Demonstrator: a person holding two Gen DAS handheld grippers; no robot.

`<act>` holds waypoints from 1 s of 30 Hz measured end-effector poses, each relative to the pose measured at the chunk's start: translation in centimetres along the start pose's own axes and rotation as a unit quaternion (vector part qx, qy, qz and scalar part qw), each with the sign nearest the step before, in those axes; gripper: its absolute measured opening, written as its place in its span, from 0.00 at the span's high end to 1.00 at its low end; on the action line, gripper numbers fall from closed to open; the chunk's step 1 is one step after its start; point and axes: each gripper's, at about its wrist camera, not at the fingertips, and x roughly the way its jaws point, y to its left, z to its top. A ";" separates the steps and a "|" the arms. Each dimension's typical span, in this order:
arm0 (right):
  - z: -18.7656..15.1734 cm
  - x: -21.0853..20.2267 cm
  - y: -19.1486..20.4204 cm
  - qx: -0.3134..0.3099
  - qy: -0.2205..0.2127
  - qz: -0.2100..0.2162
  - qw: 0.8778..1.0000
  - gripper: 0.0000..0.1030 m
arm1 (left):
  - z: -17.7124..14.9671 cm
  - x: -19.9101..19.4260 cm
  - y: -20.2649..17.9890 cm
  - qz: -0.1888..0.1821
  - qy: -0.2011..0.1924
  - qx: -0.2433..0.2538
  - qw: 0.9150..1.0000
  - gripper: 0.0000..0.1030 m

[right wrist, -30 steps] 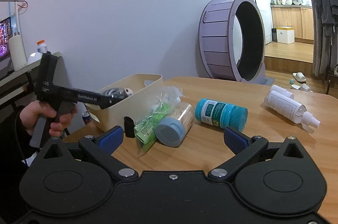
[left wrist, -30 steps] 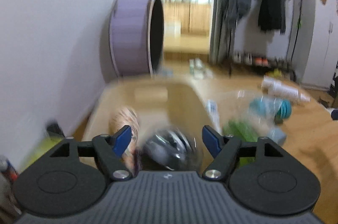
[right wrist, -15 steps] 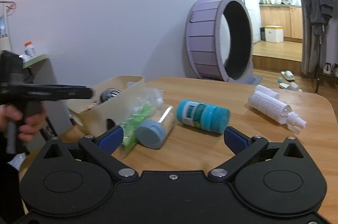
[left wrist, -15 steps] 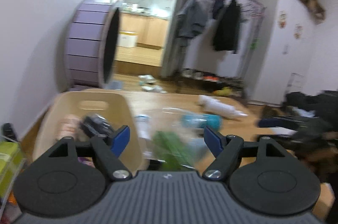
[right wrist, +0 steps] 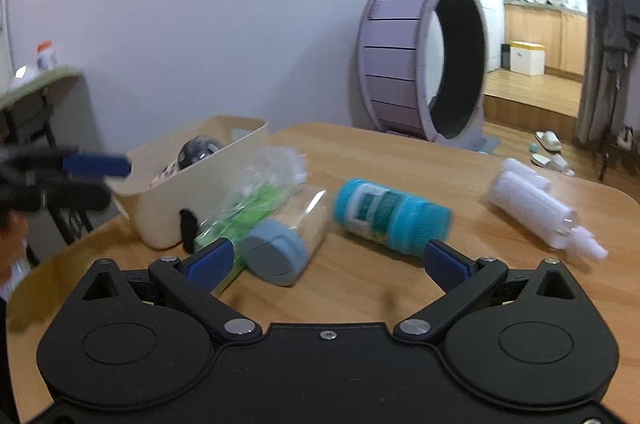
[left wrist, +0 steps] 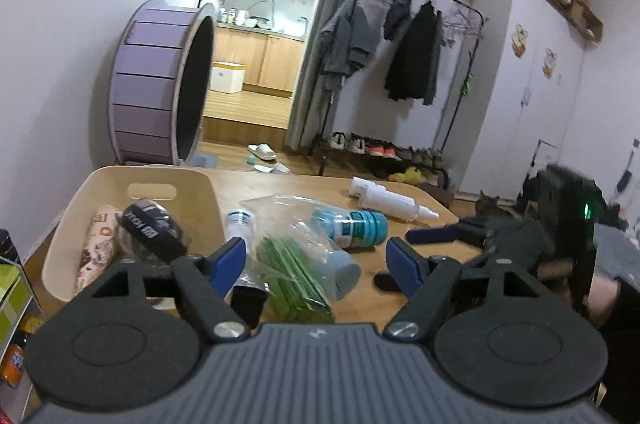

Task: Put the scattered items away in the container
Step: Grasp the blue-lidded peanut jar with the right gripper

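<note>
While both of your grippers hang empty over the wooden table (right wrist: 400,152), take stock as follows. Left gripper (left wrist: 316,260): jaws apart, nothing between them, aimed past the near corner of the container. Right gripper (right wrist: 328,262): jaws apart and empty, low over the table just short of the jars. Container: cream tub (right wrist: 200,192) with cut-out handles, standing at the table's wall-side edge; it holds a patterned fabric roll (left wrist: 98,244) and a dark round object with a banded label (left wrist: 154,228), with room left toward the handle end. Loose, just beside the tub: a clear plastic bag of green strips (left wrist: 292,272), likely light, limp and slippery, so pinch it at a gathered fold rather than flat; a clear jar with a grey-blue lid (right wrist: 274,252) lying on its side against the bag, probably stiff and prone to roll, best taken across the body near the lid. Near that: a teal jar (right wrist: 390,214) on its side, rigid and likely light, so take it across the ribbed cap. Well apart, toward the far edge: a white spray bottle (right wrist: 536,210) lying flat; grip the barrel, not the thin nozzle. A small white tube (left wrist: 238,224) leans at the tub's wall.
</note>
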 end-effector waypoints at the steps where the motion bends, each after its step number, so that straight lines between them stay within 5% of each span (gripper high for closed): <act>1: -0.1 0.5 0.7 -0.007 0.002 -0.002 1.000 0.04 | 0.0 -0.1 0.1 0.001 0.000 -0.002 1.000 0.26; 15: -0.7 4.3 5.6 -0.097 0.020 -0.061 0.993 0.12 | -0.1 -0.2 0.1 -0.003 0.001 0.003 1.000 0.26; 20: -0.8 4.9 5.1 -0.104 0.038 -0.061 0.992 0.33 | -0.1 -0.5 0.4 -0.002 -0.001 -0.001 1.000 0.26; 25: -0.9 5.5 5.4 -0.112 0.042 -0.072 0.990 0.32 | -0.1 -0.5 0.4 -0.003 -0.003 0.000 1.000 0.26; 30: -0.9 6.2 7.2 -0.150 0.035 -0.086 0.984 0.20 | -0.1 -0.4 0.3 -0.002 -0.002 0.003 1.000 0.26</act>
